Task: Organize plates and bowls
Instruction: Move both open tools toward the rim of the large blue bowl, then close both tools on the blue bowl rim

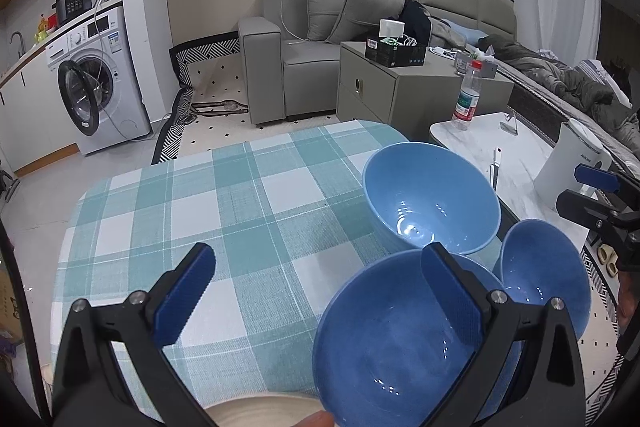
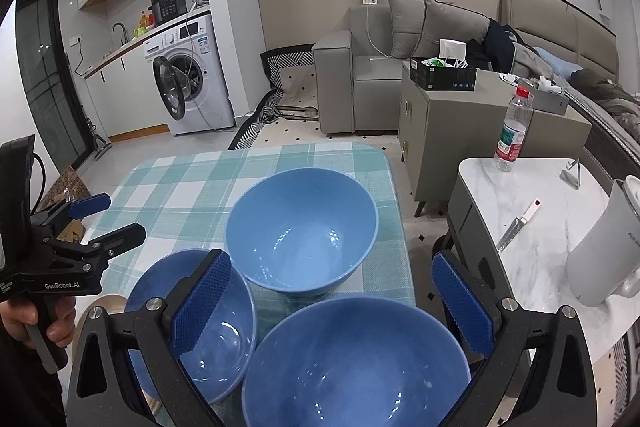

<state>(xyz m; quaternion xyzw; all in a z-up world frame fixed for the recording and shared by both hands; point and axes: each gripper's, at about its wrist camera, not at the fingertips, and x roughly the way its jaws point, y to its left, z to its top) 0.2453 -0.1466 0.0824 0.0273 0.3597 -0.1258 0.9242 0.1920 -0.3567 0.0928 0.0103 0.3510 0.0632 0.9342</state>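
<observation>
We see the left gripper (image 1: 316, 297) with its fingers spread wide and empty above the checked tablecloth (image 1: 224, 211), its right finger hanging over the nearest blue bowl (image 1: 384, 343). The right gripper (image 2: 334, 303) is likewise released, grasping nothing, poised over the bowl closest to it (image 2: 352, 367). A third, larger bowl (image 2: 302, 229) stands farther back on the table, near a white side table (image 2: 532, 267) bearing a kettle (image 2: 604, 251) and water bottle (image 2: 514, 129).

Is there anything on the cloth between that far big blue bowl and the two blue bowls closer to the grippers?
Nothing: in the right wrist view only bare checked tablecloth separates the far bowl from the two near bowls.
</observation>
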